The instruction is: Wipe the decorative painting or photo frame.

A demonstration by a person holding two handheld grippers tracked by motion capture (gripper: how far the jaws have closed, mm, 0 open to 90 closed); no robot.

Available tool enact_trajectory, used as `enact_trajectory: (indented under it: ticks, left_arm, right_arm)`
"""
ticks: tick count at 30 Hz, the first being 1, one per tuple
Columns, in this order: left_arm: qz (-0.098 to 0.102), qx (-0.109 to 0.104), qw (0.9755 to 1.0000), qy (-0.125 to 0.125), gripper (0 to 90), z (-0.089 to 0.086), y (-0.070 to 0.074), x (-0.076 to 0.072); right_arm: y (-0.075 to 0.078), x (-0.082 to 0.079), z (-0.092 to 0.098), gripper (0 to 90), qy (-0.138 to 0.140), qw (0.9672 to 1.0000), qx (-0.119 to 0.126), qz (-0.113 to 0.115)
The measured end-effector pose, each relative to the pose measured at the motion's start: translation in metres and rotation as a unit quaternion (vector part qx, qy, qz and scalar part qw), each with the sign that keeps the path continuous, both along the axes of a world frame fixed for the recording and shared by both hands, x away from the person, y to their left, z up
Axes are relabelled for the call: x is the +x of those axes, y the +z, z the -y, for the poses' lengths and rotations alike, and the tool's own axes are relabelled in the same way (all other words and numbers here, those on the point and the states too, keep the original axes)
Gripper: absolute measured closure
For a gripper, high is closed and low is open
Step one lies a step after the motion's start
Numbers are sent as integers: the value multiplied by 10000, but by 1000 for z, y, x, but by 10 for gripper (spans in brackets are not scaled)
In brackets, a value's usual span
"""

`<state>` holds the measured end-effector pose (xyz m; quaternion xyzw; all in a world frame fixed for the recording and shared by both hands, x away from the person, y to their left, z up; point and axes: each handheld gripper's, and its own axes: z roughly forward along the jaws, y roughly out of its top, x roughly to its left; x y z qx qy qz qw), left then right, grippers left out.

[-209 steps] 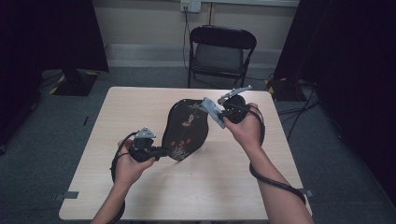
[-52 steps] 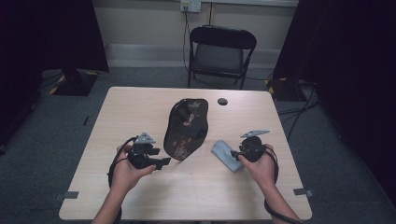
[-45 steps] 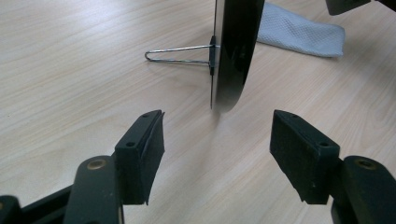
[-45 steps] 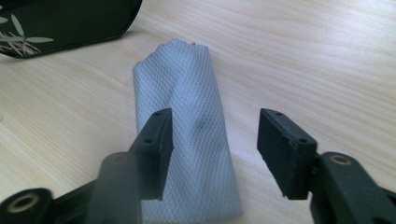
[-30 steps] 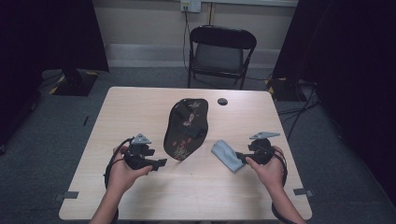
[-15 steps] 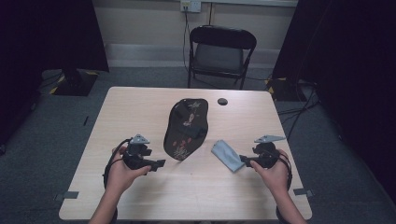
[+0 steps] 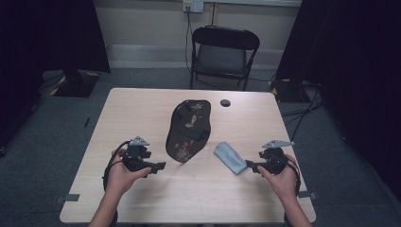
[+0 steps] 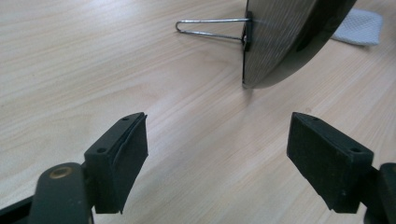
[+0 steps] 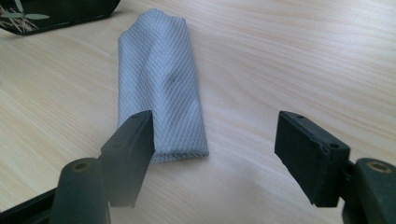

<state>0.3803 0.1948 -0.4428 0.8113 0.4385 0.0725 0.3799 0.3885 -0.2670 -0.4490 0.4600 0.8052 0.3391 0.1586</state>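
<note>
On the pale wood-grain table (image 7: 142, 118) a dark, glossy, pear-shaped mirror (image 7: 188, 130) stands tilted on its edge, its black back painted with small red and pale floral marks. In the left gripper view its near edge curves like a smooth shell, with a grey, finely lined face, and a thin bent wire stand (image 8: 210, 27) of bare metal juts from its back and reaches to the tabletop. To the right of the mirror, apart from it, lies a folded grey-blue cloth (image 7: 230, 157), a long, flat rectangle with a woven diamond texture and a soft crease along its length. The left gripper (image 7: 161, 166), held in the person's left hand (image 7: 120, 175), points at the mirror's lower edge without touching it; its two blocky matte-black jaws have just been opening and stand wide apart with only bare table between them. The right gripper (image 7: 248, 165), in the right hand (image 7: 282, 177), points at the near end of the cloth; its jaws have likewise just been opening and are spread apart, the left one overlapping the cloth's corner in the right gripper view, with nothing pinched. A small dark round disc (image 7: 225, 102) lies near the table's far edge, and a black folding chair (image 7: 224, 56) stands beyond it.
</note>
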Motion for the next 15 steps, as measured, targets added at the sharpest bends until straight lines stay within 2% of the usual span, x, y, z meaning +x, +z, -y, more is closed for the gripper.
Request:
enact_trajectory:
  ticks: [9,15]
  left_arm:
    - [-17,1,10000,42,180,-5,-2,1]
    - [-75,28,10000,8,163,-8,-5,2]
  right_arm:
    - [-6,-7,11,272,-59,10000,70,-28]
    - [-7,-10,18,265,-65,10000,30,-40]
